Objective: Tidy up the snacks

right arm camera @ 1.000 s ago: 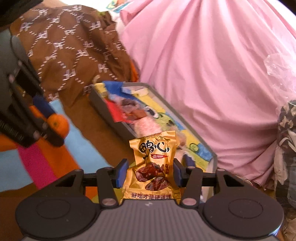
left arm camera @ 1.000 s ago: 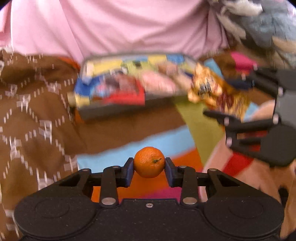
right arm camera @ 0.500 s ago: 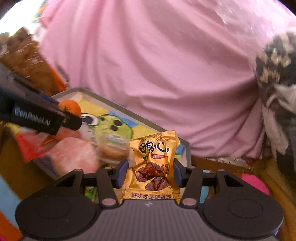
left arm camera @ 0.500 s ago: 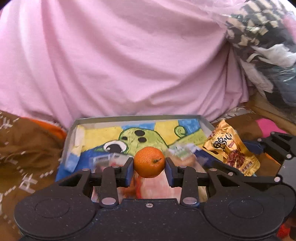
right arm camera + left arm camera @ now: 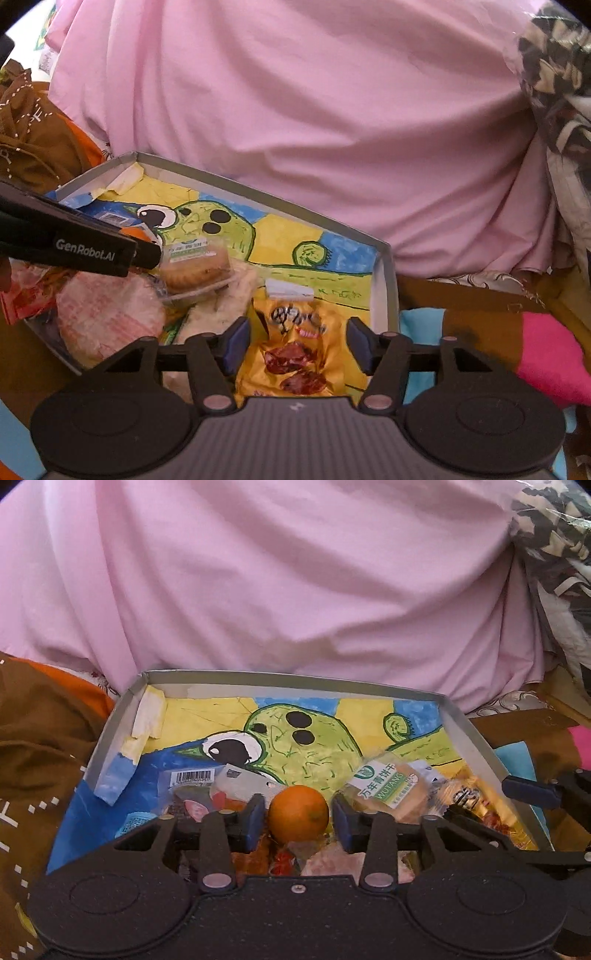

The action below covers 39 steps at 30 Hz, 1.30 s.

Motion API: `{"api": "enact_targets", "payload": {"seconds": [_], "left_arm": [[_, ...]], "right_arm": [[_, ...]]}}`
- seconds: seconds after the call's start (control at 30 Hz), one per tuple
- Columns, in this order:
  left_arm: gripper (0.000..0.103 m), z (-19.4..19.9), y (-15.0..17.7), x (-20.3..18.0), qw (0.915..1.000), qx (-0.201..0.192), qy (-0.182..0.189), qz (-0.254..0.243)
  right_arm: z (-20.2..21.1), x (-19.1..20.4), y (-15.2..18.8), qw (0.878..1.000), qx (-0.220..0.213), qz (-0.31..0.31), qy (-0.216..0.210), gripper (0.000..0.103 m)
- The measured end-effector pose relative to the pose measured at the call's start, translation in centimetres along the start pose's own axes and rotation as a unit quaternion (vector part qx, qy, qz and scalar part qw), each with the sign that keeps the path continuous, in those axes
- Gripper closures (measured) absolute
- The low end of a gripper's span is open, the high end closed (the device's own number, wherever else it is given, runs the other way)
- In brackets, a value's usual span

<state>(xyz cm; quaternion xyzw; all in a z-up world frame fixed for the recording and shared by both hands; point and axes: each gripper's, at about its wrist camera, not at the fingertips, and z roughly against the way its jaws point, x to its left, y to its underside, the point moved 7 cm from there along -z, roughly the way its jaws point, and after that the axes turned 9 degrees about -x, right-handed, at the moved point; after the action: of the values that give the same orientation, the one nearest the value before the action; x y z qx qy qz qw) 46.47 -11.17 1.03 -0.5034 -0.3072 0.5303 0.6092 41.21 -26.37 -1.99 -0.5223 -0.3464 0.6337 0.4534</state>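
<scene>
Left gripper (image 5: pixel 298 821) and right gripper (image 5: pixel 298 345) both spread apart.

A home, most likely a bedroom or living area.

Pink sheet (image 5: pixel 295 590) draped in soft folds, brown patterned fabric (image 5: pixel 37 757) and bright cloth (image 5: pixel 546 350) lie around a tray (image 5: pixel 110 731) lined with a hand-painted cartoon, holding packaged snacks (image 5: pixel 110 317) at its near edge.

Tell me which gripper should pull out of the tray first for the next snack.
Right. The right gripper stands wide open, its yellow packet lying in the tray by the rim. The left gripper barely clears the orange.
</scene>
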Motion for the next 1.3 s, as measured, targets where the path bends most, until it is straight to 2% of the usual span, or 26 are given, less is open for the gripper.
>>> {"api": "enact_targets", "payload": {"seconds": [0.1, 0.17, 0.23, 0.3, 0.37, 0.57, 0.8, 0.93, 1.3], "left_arm": [[0.043, 0.3, -0.3, -0.2, 1.0, -0.009, 0.0, 0.004], [0.031, 0.7, -0.8, -0.1, 0.9997, -0.019, -0.002, 0.012], [0.023, 1.2, -1.4, 0.0, 0.9993, -0.029, -0.001, 0.024], [0.018, 2.0, -2.1, 0.1, 0.9985, -0.042, -0.001, 0.034], [0.011, 2.7, -2.7, 0.1, 0.998, -0.05, -0.002, 0.039], [0.001, 5.6, -4.1, 0.2, 0.9961, -0.075, -0.009, 0.045], [0.001, 9.5, -4.3, 0.8, 0.9943, -0.08, -0.019, 0.068], [0.001, 12.0, -4.0, 0.9, 0.9943, -0.082, -0.027, 0.062], [0.001, 18.9, -1.8, 2.1, 0.9927, -0.086, -0.053, 0.066]], "right_arm": [[0.2, -0.3, -0.3, 1.0, -0.005, -0.005, 0.009, 0.022], [0.5, -0.6, -0.7, 1.0, -0.012, -0.012, 0.015, 0.015], [1.0, -0.9, -1.1, 1.0, -0.018, -0.015, 0.02, 0.013], [1.7, -1.0, -1.6, 0.999, -0.025, -0.016, 0.025, 0.006], [2.3, -1.2, -2.2, 0.999, -0.032, -0.021, 0.03, 0.003], [4.5, -1.8, -3.8, 0.998, -0.046, -0.041, 0.031, 0.001], [7.9, -1.5, -5.4, 0.996, -0.062, -0.06, 0.025, 0.0], [10.1, -0.8, -5.8, 0.995, -0.067, -0.071, 0.022, 0.0], [16.7, 1.2, -5.2, 0.993, -0.071, -0.098, 0.016, 0.0]]}}
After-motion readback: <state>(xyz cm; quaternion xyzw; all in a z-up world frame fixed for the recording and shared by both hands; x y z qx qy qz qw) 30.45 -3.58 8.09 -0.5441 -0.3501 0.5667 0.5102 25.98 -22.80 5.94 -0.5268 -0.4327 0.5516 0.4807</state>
